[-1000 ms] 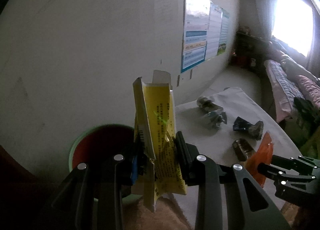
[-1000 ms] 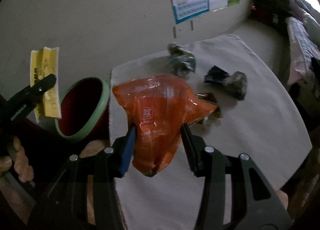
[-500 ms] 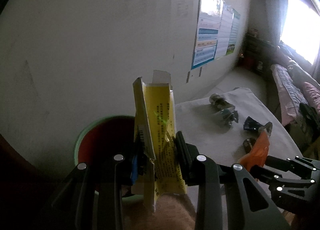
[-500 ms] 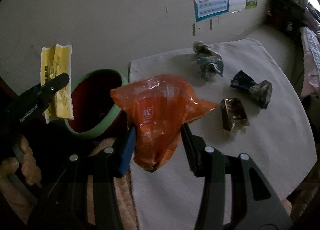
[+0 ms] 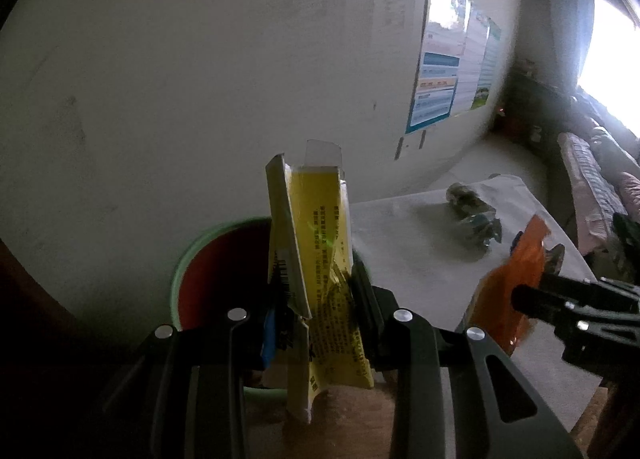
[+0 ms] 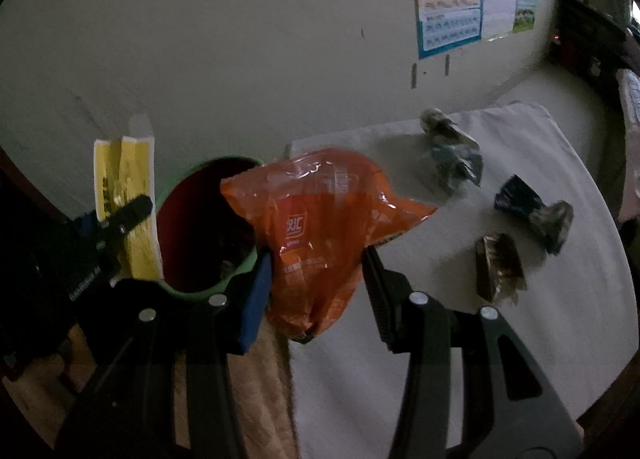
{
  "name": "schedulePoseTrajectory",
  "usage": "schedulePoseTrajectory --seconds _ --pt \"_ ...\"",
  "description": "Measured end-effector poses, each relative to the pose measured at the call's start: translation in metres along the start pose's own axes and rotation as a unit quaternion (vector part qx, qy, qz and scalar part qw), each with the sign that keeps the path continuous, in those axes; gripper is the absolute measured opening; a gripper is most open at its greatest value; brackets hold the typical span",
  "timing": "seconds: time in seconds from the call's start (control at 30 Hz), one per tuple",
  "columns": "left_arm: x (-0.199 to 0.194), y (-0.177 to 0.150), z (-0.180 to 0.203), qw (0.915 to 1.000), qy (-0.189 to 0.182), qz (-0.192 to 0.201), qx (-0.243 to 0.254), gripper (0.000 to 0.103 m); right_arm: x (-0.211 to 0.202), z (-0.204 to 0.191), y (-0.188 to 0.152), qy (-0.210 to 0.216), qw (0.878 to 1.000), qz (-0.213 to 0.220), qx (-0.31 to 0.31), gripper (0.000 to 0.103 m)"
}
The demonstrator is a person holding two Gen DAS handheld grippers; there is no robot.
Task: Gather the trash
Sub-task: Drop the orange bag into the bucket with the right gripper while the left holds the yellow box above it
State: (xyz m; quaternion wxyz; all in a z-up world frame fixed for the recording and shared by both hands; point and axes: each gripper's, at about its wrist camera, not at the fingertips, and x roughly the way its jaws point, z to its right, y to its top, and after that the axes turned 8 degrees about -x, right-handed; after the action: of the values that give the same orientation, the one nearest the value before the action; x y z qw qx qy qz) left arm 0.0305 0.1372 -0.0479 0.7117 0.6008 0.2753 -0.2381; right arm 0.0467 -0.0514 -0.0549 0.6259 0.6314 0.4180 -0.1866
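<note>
My left gripper (image 5: 316, 299) is shut on a flattened yellow carton (image 5: 316, 243), held upright just in front of a green-rimmed red bin (image 5: 216, 275). My right gripper (image 6: 316, 275) is shut on an orange plastic bag (image 6: 316, 215), held just right of the bin (image 6: 200, 227) with its top corner over the rim. The carton also shows in the right wrist view (image 6: 128, 195), at the bin's left. The orange bag shows in the left wrist view (image 5: 512, 291) at the right.
A white cloth (image 6: 540, 339) covers the table. On it lie a crumpled silvery wrapper (image 6: 452, 151), a dark blue wrapper (image 6: 536, 211) and a brown wrapper (image 6: 498, 267). A wall with posters (image 6: 452, 7) stands behind. A bed (image 5: 596, 187) lies far right.
Both grippers have moved left, closer to the bin. The orange bag now reaches over the bin's rim. The carton stays held in front of the bin.
</note>
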Motion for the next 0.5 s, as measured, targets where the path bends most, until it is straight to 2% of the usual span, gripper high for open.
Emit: schedulePoseTrajectory --seconds 0.5 --pt "0.01 -0.001 -0.022 0.9995 0.025 -0.006 -0.017 0.03 0.014 -0.027 0.032 0.023 0.999 0.015 -0.027 0.044"
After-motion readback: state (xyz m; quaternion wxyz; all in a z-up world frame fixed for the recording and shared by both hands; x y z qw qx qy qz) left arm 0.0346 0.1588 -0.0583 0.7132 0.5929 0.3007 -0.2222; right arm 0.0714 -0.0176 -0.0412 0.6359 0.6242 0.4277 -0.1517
